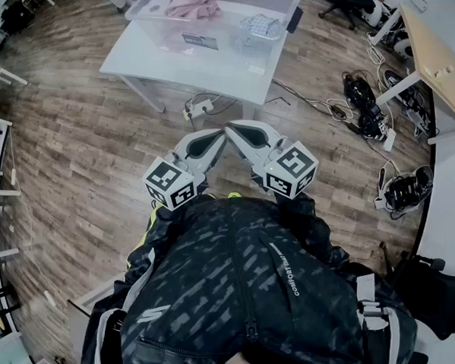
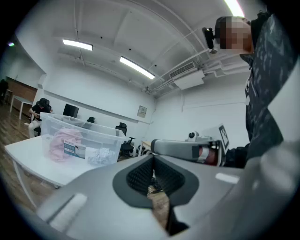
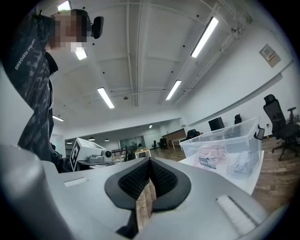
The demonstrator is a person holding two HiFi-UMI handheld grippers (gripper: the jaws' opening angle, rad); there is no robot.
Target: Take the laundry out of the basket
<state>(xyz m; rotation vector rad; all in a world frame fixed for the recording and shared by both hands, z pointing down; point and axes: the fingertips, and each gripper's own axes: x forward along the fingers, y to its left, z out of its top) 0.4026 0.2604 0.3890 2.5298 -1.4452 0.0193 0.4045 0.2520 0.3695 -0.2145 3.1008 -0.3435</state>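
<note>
Two grippers closed and empty, basket far off at twelve o'clock.
My left gripper (image 1: pixel 215 136) and right gripper (image 1: pixel 234 129) have jaws pressed together on nothing. The clear basket (image 1: pixel 165 34) sits on the white table (image 1: pixel 143 59), pink laundry (image 1: pixel 193 0) toward eleven, a patterned piece (image 1: pixel 260 25) toward one. I'd step close, spread the jaws before reaching, then come over the rim onto the pink heap.

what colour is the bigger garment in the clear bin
Pink garment; the head view shows it best.
</note>
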